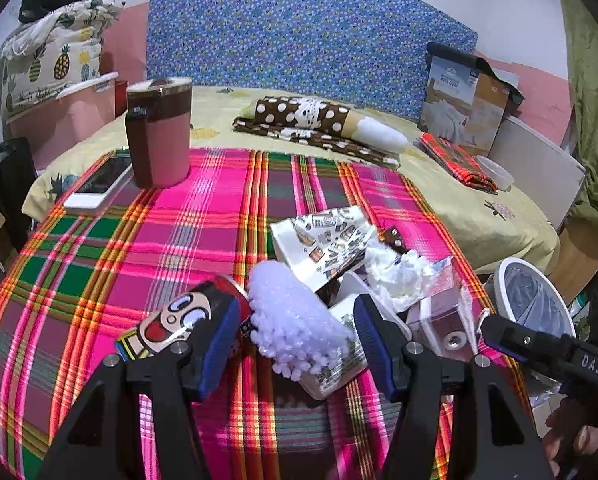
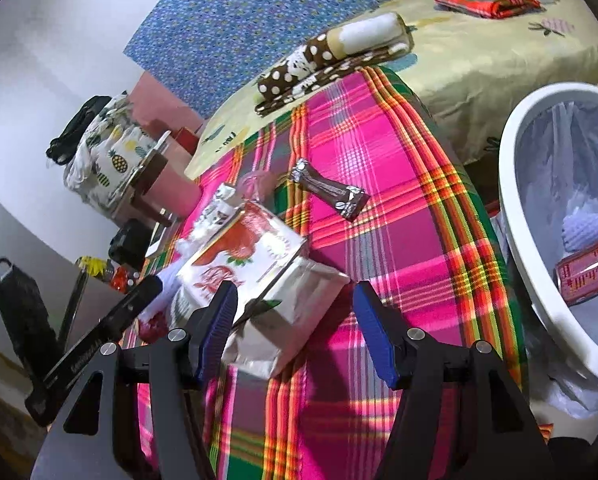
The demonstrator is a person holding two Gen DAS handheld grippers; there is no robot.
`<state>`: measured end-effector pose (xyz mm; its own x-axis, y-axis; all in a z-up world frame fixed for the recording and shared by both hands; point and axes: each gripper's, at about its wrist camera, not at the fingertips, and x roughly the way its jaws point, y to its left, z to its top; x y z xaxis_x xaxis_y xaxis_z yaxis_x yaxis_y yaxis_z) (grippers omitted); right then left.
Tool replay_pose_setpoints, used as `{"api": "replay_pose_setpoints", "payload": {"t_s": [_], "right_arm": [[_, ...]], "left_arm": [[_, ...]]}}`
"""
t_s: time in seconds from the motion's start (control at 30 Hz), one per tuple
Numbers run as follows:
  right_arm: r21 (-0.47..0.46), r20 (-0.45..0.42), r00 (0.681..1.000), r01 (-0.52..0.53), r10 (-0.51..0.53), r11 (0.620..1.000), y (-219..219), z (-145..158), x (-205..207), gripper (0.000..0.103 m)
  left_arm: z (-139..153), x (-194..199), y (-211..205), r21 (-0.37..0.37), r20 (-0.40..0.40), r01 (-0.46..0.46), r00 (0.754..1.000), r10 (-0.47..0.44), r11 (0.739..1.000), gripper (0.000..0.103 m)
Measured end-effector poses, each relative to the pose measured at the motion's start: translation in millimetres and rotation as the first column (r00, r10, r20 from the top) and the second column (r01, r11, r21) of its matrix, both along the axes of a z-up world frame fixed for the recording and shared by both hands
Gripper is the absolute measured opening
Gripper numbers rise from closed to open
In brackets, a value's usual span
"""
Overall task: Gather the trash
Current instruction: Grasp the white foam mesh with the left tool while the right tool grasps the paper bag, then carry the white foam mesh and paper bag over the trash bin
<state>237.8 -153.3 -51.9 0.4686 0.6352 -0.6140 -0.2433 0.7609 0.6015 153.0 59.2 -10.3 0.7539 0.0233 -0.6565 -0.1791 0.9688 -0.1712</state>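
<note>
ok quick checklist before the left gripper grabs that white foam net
1. Left gripper open: ok.
2. White foam net between its fingers: ok.
3. Cartoon can apart from the left finger: not ok, it sits right beside it.
4. Bin has room: ok, only a red can and some foam show inside.
5. Right gripper out of the way: cannot tell, it is open by the strawberry carton.

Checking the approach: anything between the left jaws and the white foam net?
Nothing visible. The left gripper is open and the foam net lies right between the jaws on the plaid cloth. The cartoon can presses against the net's left side; a printed paper cup lies under its right side.
</note>
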Motion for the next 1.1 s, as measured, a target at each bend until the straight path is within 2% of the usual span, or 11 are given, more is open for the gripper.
{"api": "replay_pose_setpoints", "payload": {"t_s": [0.07, 0.13, 0.33, 0.53, 0.57, 0.63, 0.7, 0.83, 1.03, 1.07, 1.1], "right_arm": [[0.01, -0.015, 1.0, -0.002, 0.003, 1.0, -1, -3, -1, 0.05], [0.025, -0.025, 1.0, -0.005, 0.006, 1.0, -2, -5, -3, 0.043], [0.015, -0.043, 0.999, -0.011, 0.012, 1.0, -2, -5, -2, 0.01], [0.059, -0.063, 0.997, -0.05, 0.054, 0.997, 2, -2, -5, 0.01], [0.064, -0.069, 0.996, -0.046, 0.05, 0.997, 2, -2, -5, 0.01], [0.072, -0.076, 0.996, -0.038, 0.044, 0.997, 4, 0, -8, 0.025], [0.076, -0.069, 0.997, -0.038, 0.043, 0.996, 8, 1, -9, 0.07], [0.075, -0.07, 0.996, -0.044, 0.049, 0.996, 20, 3, -8, 0.073], [-0.002, -0.122, 0.992, -0.035, 0.035, 0.999, 38, -8, 4, 0.073], [-0.008, -0.12, 0.992, -0.035, 0.034, 0.999, 38, -8, 3, 0.072], [-0.016, -0.108, 0.994, -0.028, 0.026, 0.999, 39, -6, 3, 0.068]], "left_arm": [[-5, -1, 1, -0.017, -0.013, 0.008, 1.0, -0.008, 1.0, 0.059], [-10, -3, 2, -0.018, -0.023, 0.017, 1.0, -0.018, 1.0, 0.051], [-8, -11, -1, -0.022, -0.009, 0.042, 0.999, -0.042, 0.999, 0.032], [-7, -20, -2, -0.02, -0.011, 0.045, 0.999, -0.045, 0.999, 0.022], [-7, -21, -1, -0.02, -0.011, 0.045, 0.999, -0.045, 0.999, 0.019], [-8, -23, -1, -0.018, -0.011, 0.039, 0.999, -0.039, 0.999, 0.016], [-8, -26, 1, -0.019, -0.013, 0.038, 0.999, -0.038, 0.999, 0.012], [-9, -31, 4, -0.019, -0.015, 0.038, 0.999, -0.038, 0.999, 0.011], [-14, -39, 9, -0.035, -0.022, 0.038, 0.999, -0.039, 0.999, 0.011], [-15, -40, 10, -0.038, -0.023, 0.039, 0.999, -0.04, 0.999, 0.011], [-16, -42, 10, -0.04, -0.025, 0.041, 0.999, -0.042, 0.998, 0.011]]}}
